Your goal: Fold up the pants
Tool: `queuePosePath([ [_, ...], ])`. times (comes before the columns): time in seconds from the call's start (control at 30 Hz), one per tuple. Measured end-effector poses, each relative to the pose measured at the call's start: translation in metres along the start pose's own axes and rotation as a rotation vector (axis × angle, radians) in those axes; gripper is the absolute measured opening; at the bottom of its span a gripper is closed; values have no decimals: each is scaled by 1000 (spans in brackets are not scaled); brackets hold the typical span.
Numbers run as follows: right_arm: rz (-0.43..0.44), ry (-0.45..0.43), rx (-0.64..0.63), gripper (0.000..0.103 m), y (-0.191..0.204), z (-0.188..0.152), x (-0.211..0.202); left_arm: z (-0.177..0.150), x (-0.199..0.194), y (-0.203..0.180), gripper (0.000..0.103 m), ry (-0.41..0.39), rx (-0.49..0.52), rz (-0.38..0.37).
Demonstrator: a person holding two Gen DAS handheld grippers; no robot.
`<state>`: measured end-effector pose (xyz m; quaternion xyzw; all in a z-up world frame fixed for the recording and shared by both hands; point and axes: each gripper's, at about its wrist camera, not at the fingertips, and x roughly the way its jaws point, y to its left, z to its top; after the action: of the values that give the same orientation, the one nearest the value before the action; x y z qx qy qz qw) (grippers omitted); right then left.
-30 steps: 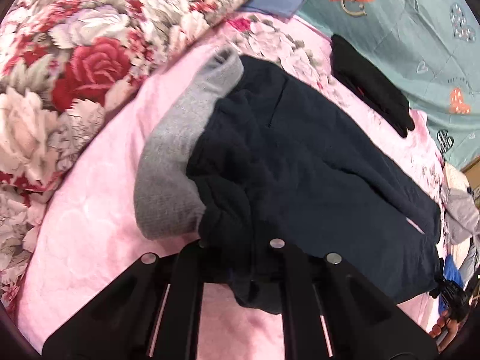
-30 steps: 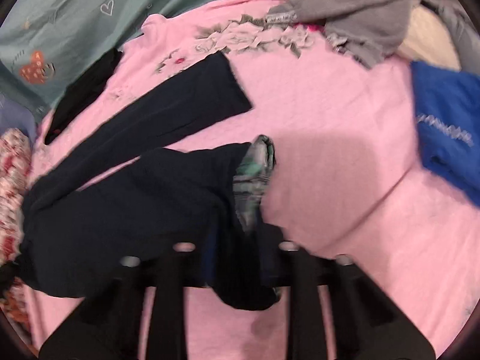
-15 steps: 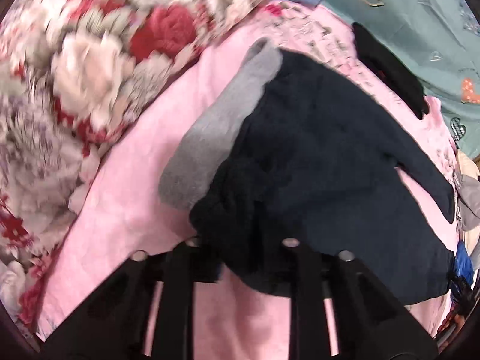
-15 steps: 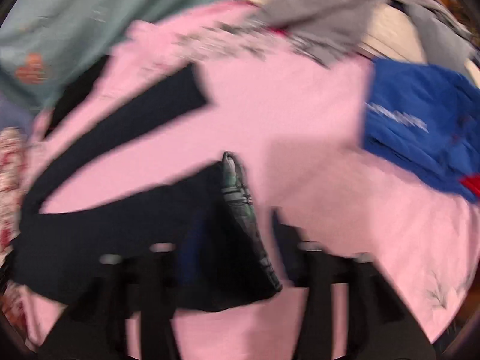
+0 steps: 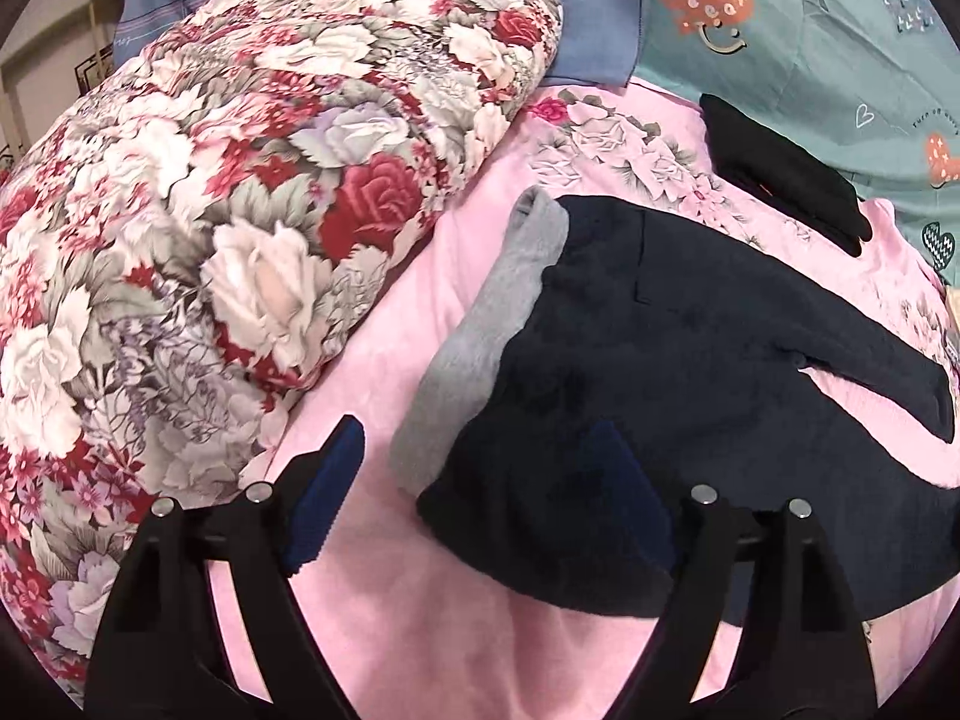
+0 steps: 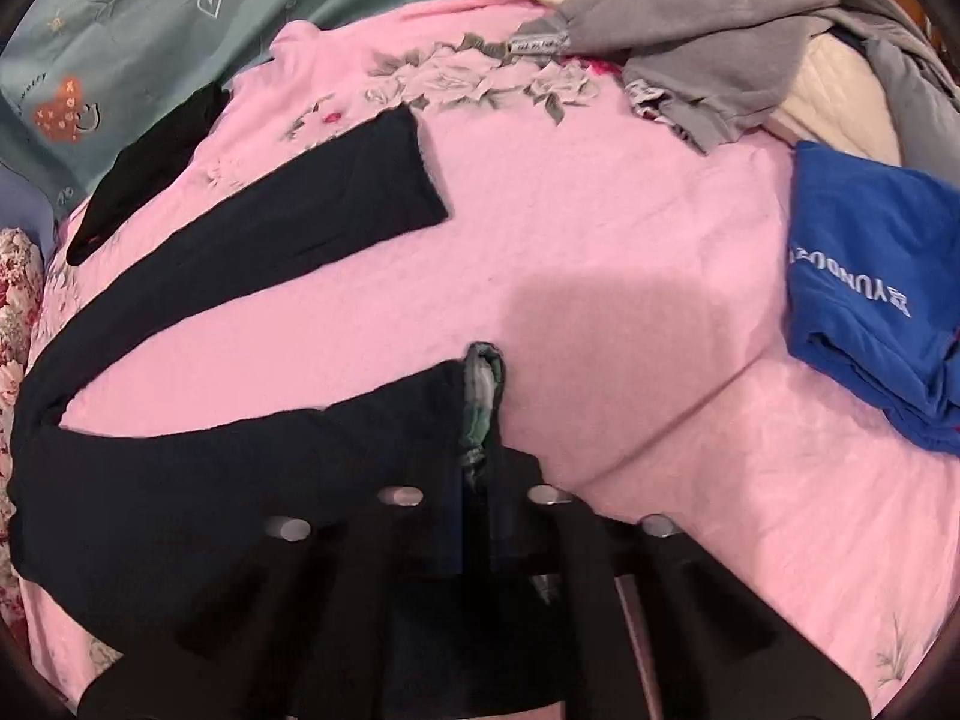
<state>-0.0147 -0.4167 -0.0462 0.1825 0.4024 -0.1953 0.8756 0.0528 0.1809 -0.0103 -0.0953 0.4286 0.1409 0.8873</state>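
1. Lying spread on the pink blanket (image 6: 630, 228): dark navy pants (image 5: 690, 360), grey waistband lining (image 5: 510, 312) turned outward beside the floral quilt (image 5: 240, 210).
2. Standing wide apart after just opening: left gripper (image 5: 474, 492), one finger over the waist end, nothing pinched.
3. Clamping together after just closing: right gripper (image 6: 480, 516), pinching the near leg's hem (image 6: 480, 396).
4. Resting well apart: blue garment (image 6: 870, 288).
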Motion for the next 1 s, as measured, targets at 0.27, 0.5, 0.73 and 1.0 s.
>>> queuePosePath([
  [0.27, -230, -104, -110, 65, -4, -20, -25, 2, 18, -15, 86, 40, 48, 15],
  [0.5, -115, 17, -233, 30, 8, -68, -31, -7, 33, -27, 88, 53, 124, 49],
  [0.73, -335, -21, -79, 22, -17, -38, -36, -7, 48, -20, 88, 80, 158, 129],
  [1.0, -55, -269, -118, 83, 36, 40, -45, 48, 11, -51, 93, -120, 150, -29],
])
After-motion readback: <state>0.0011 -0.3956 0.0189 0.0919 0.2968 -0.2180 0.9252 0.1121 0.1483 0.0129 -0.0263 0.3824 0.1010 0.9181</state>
